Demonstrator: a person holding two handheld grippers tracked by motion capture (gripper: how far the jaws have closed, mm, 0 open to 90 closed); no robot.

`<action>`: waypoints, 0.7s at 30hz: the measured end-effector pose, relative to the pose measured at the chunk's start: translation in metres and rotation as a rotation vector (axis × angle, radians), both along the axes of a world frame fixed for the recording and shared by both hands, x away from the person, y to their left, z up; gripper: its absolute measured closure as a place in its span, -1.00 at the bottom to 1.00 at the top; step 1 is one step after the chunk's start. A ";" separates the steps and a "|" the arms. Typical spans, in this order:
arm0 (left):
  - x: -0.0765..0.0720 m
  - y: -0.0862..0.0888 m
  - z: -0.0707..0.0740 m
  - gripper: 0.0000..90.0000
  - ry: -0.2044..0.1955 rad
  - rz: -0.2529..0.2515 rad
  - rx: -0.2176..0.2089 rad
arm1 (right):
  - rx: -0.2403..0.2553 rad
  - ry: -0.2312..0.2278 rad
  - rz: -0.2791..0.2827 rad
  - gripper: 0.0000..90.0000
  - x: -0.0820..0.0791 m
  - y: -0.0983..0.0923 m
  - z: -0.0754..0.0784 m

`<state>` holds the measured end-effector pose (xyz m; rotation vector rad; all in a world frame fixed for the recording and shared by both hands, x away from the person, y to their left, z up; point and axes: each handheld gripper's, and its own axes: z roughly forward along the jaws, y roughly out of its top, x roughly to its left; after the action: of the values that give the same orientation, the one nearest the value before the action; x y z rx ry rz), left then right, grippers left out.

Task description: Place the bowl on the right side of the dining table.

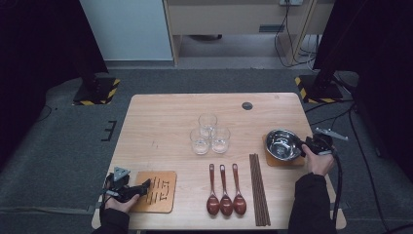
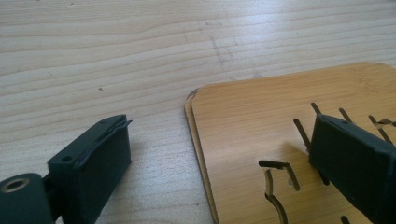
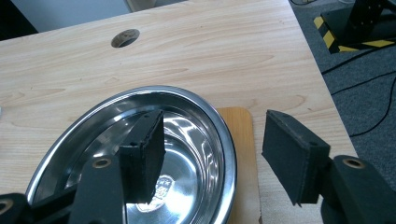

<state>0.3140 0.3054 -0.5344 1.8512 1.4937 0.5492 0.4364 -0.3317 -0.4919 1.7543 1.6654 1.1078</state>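
Note:
A flat wooden coaster with cut-out slots (image 1: 158,191) (image 2: 261,121) lies at the table's front left. My left gripper (image 1: 144,186) (image 2: 222,122) is open at its near-left corner, with one jaw over the bare table and the other above the coaster; the coaster's edge runs between them, untouched. At the right, a shiny steel bowl (image 1: 282,143) (image 3: 196,140) sits on a second wooden coaster (image 1: 272,161) (image 3: 240,135). My right gripper (image 1: 304,145) (image 3: 215,116) is open across the bowl's right rim, one jaw inside the bowl and one outside, neither pressing.
Three clear glasses (image 1: 209,134) cluster mid-table. Three dark red spoons (image 1: 225,195) lie side by side at the front, with a bundle of dark chopsticks (image 1: 259,190) to their right. A round cable hole (image 1: 247,106) is near the far edge.

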 end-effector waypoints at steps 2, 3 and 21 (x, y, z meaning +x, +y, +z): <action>0.000 0.000 0.001 -0.85 0.001 -0.007 -0.004 | -0.004 -0.003 0.004 -0.15 0.000 0.000 0.001; -0.001 0.000 0.001 -0.82 0.004 -0.011 -0.001 | -0.004 -0.005 0.005 -0.17 -0.001 0.000 0.001; -0.013 -0.010 0.024 -0.65 -0.077 -0.097 -0.058 | -0.021 -0.085 0.082 -0.24 -0.012 0.016 0.024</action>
<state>0.3012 0.2950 -0.5109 1.8265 1.3488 0.5197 0.4240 -0.3153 -0.4681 1.6160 1.7048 1.1798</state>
